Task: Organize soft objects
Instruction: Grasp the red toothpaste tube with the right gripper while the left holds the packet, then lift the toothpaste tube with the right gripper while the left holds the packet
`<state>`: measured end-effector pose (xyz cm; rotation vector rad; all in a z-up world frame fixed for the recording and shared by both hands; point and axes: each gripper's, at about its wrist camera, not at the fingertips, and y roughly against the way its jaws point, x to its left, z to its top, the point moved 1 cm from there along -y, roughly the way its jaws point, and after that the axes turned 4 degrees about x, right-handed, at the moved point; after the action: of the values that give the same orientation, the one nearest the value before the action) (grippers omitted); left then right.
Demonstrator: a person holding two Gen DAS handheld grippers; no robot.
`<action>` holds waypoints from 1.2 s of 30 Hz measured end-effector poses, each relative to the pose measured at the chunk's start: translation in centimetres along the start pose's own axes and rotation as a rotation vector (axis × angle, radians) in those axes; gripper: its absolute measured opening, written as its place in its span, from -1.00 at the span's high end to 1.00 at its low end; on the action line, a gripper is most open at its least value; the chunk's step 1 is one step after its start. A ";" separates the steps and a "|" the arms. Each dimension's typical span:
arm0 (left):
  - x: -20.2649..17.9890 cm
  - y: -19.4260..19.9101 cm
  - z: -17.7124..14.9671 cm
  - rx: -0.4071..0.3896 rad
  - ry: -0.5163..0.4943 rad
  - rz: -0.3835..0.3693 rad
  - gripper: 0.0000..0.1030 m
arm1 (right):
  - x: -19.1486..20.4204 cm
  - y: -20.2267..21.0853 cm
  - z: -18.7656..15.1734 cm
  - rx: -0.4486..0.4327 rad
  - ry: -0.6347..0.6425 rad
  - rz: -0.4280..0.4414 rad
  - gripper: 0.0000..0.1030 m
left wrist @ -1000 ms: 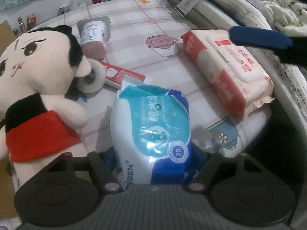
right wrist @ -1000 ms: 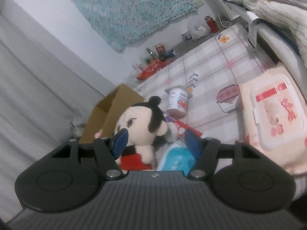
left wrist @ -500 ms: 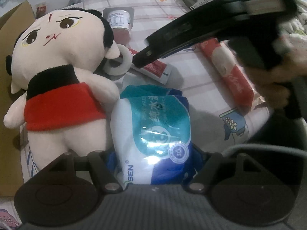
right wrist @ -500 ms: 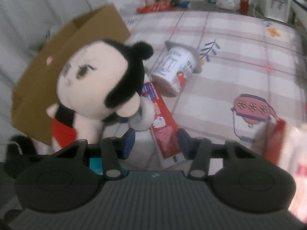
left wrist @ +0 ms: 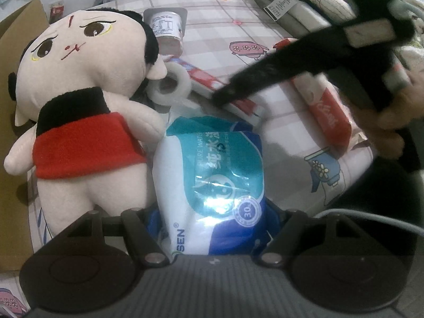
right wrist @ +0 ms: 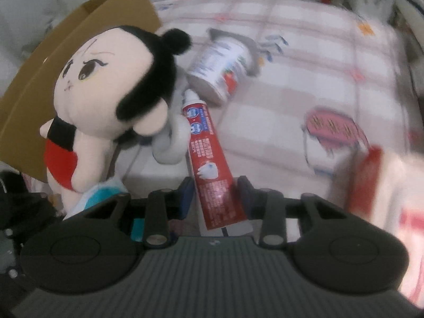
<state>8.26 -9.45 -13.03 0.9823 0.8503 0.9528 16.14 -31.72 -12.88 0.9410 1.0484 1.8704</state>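
Note:
My left gripper (left wrist: 212, 220) is shut on a blue and white wet-wipes pack (left wrist: 212, 169) that lies on the checked cloth. A plush doll (left wrist: 79, 100) with black hair and red top stands just left of it; it also shows in the right wrist view (right wrist: 106, 100). My right gripper (right wrist: 214, 193) is open, its fingers either side of the lower end of a red toothpaste tube (right wrist: 209, 159) lying flat. In the left wrist view the right gripper (left wrist: 222, 98) reaches in from the right above the tube. A pink wipes pack (left wrist: 326, 111) lies right.
A white tape roll (right wrist: 172, 143) sits between doll and tube. A yogurt cup (right wrist: 220, 71) lies on its side behind. A cardboard box (right wrist: 66, 61) stands left of the doll. Folded bedding (left wrist: 304, 0) is piled at the far right edge.
My right gripper has swung down and to the left from high above, then closed in around the toothpaste tube. My left gripper has kept hold of the blue wipes pack and shifted slightly.

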 end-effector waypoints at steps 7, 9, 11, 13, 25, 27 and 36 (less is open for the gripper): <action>0.0 -0.1 -0.3 -0.010 0.006 0.001 -0.44 | -1.1 2.3 -4.0 0.020 -0.148 -0.039 0.32; 0.0 -0.1 -0.4 -0.015 0.009 0.000 -0.44 | -1.5 2.8 -5.0 0.024 -0.192 -0.041 0.32; 0.0 -0.1 -0.5 -0.019 0.012 -0.001 -0.44 | -1.8 3.3 -5.9 0.028 -0.230 -0.043 0.32; -0.1 -0.2 -0.5 -0.023 0.015 -0.001 -0.44 | -1.8 4.0 -7.2 0.033 -0.263 -0.044 0.32; 0.3 0.1 -0.6 -0.024 0.013 -0.022 -0.44 | 0.1 6.7 -9.9 0.005 -0.270 0.016 0.20; 0.3 0.0 -0.5 -0.024 0.013 -0.024 -0.44 | -0.1 6.3 -8.9 0.009 -0.251 0.023 0.20; 0.3 0.0 -0.4 -0.017 0.013 -0.026 -0.45 | 0.7 3.0 -6.6 0.057 -0.162 0.013 0.27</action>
<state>8.01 -9.07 -13.22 0.9495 0.8632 0.9437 9.33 -34.25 -12.52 1.1152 1.0034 1.7505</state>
